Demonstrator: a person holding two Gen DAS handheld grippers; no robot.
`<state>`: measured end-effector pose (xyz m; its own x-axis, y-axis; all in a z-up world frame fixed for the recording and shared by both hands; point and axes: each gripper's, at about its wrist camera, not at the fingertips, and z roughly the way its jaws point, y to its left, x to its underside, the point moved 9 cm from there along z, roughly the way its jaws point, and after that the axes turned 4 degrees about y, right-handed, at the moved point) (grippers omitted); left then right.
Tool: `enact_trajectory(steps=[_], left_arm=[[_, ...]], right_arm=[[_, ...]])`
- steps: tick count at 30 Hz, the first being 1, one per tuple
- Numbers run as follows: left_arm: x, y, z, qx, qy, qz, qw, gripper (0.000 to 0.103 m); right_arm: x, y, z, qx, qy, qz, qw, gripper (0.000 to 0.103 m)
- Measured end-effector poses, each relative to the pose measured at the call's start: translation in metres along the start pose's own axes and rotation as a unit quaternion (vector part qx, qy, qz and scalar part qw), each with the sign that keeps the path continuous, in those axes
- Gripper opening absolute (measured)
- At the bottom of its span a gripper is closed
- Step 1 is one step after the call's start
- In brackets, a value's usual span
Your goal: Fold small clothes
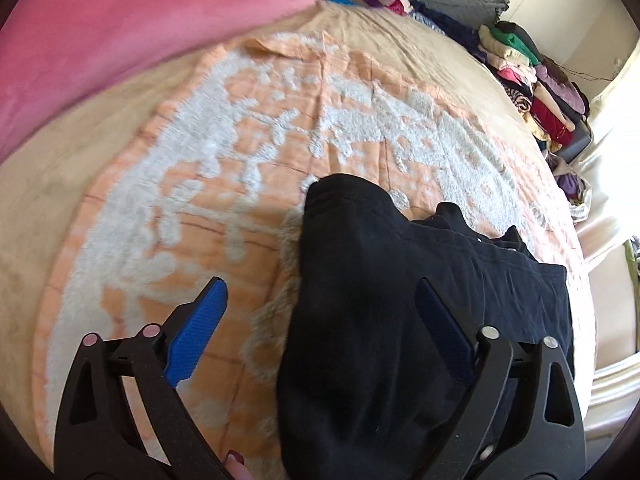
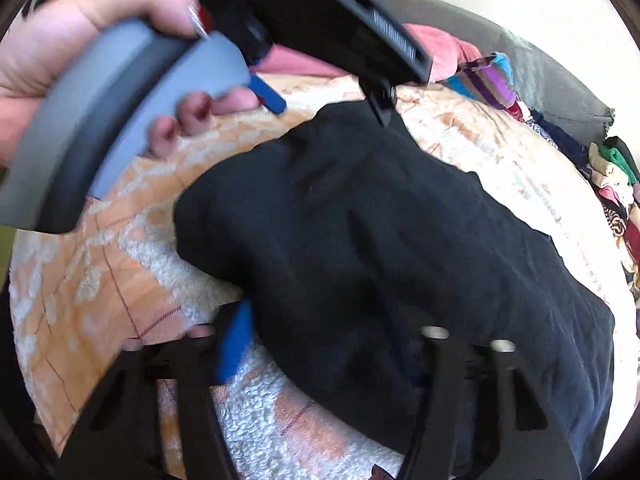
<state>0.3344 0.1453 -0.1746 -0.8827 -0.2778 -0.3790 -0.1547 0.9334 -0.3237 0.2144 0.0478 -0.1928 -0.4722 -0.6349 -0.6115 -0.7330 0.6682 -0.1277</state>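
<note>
Left tool [image 1: 322, 304] over crumpled black garment [image 1: 360, 320]

A home bedroom: a bed [image 1: 420, 40] with a patterned orange blanket [image 1: 240, 140], a pink pillow [image 1: 140, 20], and clothes piles [image 1: 532, 80] alongside.

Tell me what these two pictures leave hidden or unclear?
- Left wrist view: the black fabric garment runs off the bottom edge, and the left gripper covers part, so its shape stays unknown.
- Right wrist view: motion blur and black cloth hide the right gripper far pad, so its grip is unclear.
- Both views: the stacked colourful folded clothes are too small to identify.
</note>
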Motion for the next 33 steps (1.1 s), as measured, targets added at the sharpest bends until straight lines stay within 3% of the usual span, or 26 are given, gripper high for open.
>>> enact_trajectory(steps=[3,5,9,12,24,33], left_arm=[[0.0,-0.003,0.019,0.019,0.026,-0.011,0.9994,0.083],[0.002,-0.006,0.028,0.03,0.04,-0.019,0.9986,0.074],[0.004,-0.019,0.032,0.06,0.049,-0.024,0.9968,0.032],[0.005,-0.029,0.027,0.044,0.039,-0.007,0.9982,0.017],[-0.01,-0.08,-0.021,0.054,0.001,0.005,0.9985,0.014],[-0.012,-0.162,-0.039,0.058,-0.013,0.042,0.9973,0.014]], right_arm=[[-0.001,-0.004,-0.005,-0.012,-0.008,0.014,1.0,0.018],[-0.001,-0.004,-0.008,-0.017,-0.008,0.022,1.0,0.016],[-0.001,-0.009,-0.011,-0.036,-0.01,0.046,0.998,0.013],[-0.002,-0.013,-0.016,-0.048,-0.013,0.064,0.997,0.011],[-0.009,-0.047,-0.064,-0.057,-0.055,0.121,0.989,0.008],[0.01,-0.099,-0.111,-0.041,-0.077,0.179,0.98,0.007]])
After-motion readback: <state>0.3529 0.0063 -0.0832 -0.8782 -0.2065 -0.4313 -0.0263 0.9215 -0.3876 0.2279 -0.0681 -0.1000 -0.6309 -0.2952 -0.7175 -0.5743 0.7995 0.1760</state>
